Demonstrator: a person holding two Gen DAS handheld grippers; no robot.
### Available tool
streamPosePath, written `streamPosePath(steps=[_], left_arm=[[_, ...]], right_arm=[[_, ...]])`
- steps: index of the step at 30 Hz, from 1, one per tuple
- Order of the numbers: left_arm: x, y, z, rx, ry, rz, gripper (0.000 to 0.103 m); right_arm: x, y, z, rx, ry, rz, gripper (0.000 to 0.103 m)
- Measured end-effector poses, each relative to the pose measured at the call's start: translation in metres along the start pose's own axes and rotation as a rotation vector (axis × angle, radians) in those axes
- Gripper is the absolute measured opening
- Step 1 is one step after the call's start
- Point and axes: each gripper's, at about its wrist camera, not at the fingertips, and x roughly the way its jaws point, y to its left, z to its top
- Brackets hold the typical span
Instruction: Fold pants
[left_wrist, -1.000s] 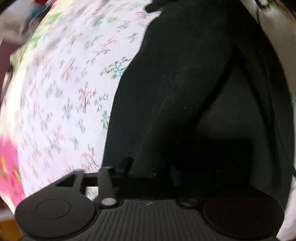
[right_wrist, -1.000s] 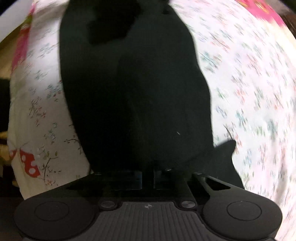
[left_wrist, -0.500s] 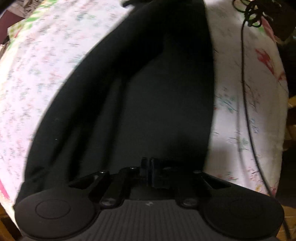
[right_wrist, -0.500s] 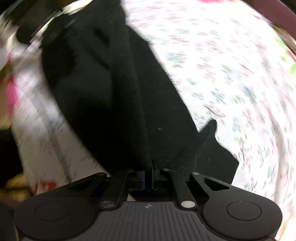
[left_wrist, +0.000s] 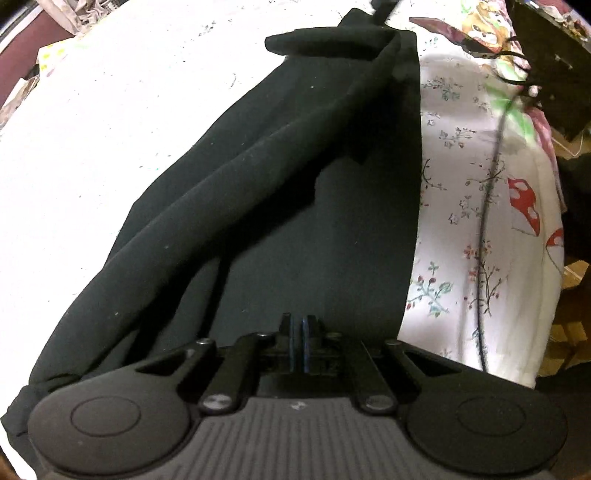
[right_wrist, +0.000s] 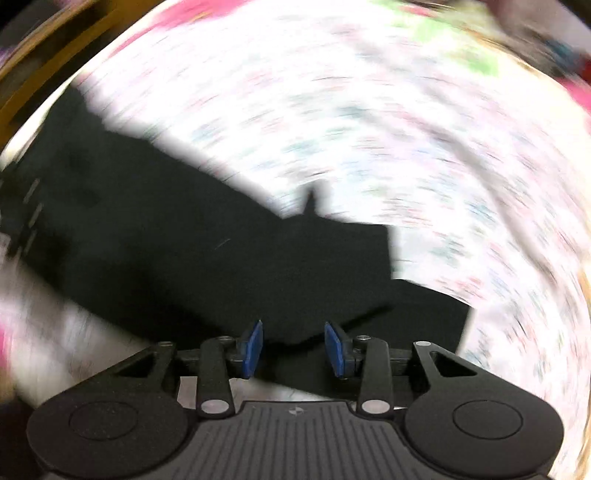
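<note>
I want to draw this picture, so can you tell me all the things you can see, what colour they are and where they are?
pants: one pair, black, lying long across the bed sheet, one layer folded over the other.
bed sheet: one, white with little flowers and red spotted mushrooms, spread under the pants.
cable: one, black and thin, running down the sheet to the right of the pants.
dark box-like thing: one, black, at the top right corner; too unclear to name.
left gripper: one, black with blue pads, jaws shut, with the pants right at its tips.
right gripper: one, black with blue pads, jaws opening over the pants, pads not pressing the cloth.
</note>
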Motion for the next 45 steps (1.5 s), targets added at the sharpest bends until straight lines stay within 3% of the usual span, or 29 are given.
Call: streamPosePath(steps=[3, 7, 10, 12, 13, 14, 16, 19, 23, 26, 30, 35, 38, 40, 45], left_arm=[[0.006, -0.008, 0.001, 0.016, 0.005, -0.008, 0.016], [0.003, -0.013, 0.005, 0.027, -0.005, -0.016, 0.017], [-0.002, -0.011, 0.002, 0.011, -0.01, -0.017, 0.018], [0.001, -0.012, 0.004, 0.008, -0.012, -0.016, 0.018], [0.003, -0.014, 0.007, 0.009, -0.011, -0.014, 0.018], [0.006, -0.016, 0.013, 0.012, -0.011, -0.011, 0.019], [0.005, -0.017, 0.018, 0.012, -0.018, -0.01, 0.019], [0.002, -0.015, 0.019, -0.008, -0.022, -0.016, 0.02], [0.011, -0.013, 0.025, -0.021, -0.013, -0.012, 0.02], [0.011, -0.013, 0.031, -0.019, -0.022, -0.013, 0.021], [0.007, -0.016, 0.031, -0.024, -0.033, -0.003, 0.024], [-0.005, -0.007, 0.012, -0.132, -0.078, 0.056, 0.024], [-0.016, 0.007, -0.007, -0.216, -0.103, 0.113, 0.025], [-0.022, 0.016, -0.022, -0.261, -0.11, 0.16, 0.025], [-0.038, 0.037, -0.071, -0.351, -0.126, 0.267, 0.029]], right_arm=[[0.012, 0.001, 0.015, 0.041, -0.074, 0.0, 0.026], [0.046, 0.022, 0.021, -0.052, -0.089, -0.104, 0.028], [0.046, 0.024, 0.022, 0.008, -0.105, -0.041, 0.026], [0.041, 0.041, 0.02, -0.053, -0.152, -0.112, 0.025], [0.044, 0.044, 0.018, -0.07, -0.163, -0.147, 0.022], [0.05, 0.039, 0.016, -0.053, -0.155, -0.153, 0.0], [0.057, 0.017, 0.008, 0.057, -0.116, -0.103, 0.0], [0.044, -0.019, -0.009, 0.194, -0.126, -0.084, 0.0], [0.004, -0.071, -0.051, 0.549, -0.178, -0.006, 0.0], [0.018, -0.098, -0.08, 0.765, -0.13, 0.051, 0.0], [0.03, -0.106, -0.102, 0.848, -0.089, 0.048, 0.0], [-0.003, -0.094, -0.098, 0.648, -0.028, -0.127, 0.005], [-0.03, -0.073, -0.076, 0.52, -0.08, -0.174, 0.011], [-0.036, -0.041, -0.043, 0.396, -0.139, -0.105, 0.015], [-0.011, 0.075, 0.059, 0.091, -0.209, 0.263, 0.021]])
